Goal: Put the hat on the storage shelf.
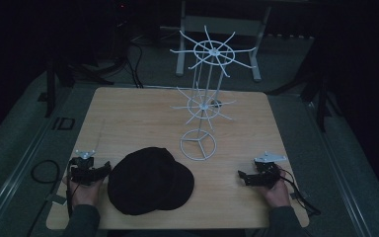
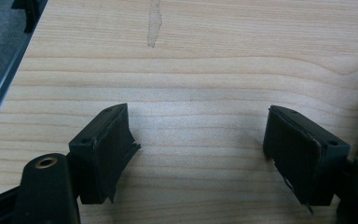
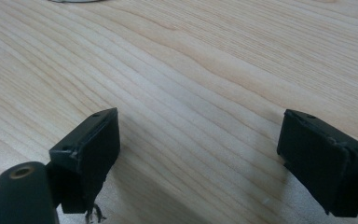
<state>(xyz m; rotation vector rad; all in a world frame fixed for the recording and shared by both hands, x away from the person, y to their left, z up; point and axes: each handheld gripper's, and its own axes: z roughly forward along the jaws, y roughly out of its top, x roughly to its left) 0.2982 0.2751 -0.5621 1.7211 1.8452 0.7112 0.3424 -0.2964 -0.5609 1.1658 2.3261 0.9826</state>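
Both hand-held grippers rest low at the near edge of the pale wooden table (image 1: pixel 128 113): the left gripper (image 1: pixel 91 170) sits just beside the left rim of the round black fabric cap (image 1: pixel 150 181), and the right gripper (image 1: pixel 251 177) lies well apart from it on the other side. Each has its jaws spread wide with bare wood grain between them (nothing gripped). Beyond the cap stands the white wire two-tier rack (image 1: pixel 203 98), its ring base near the cap's far edge.
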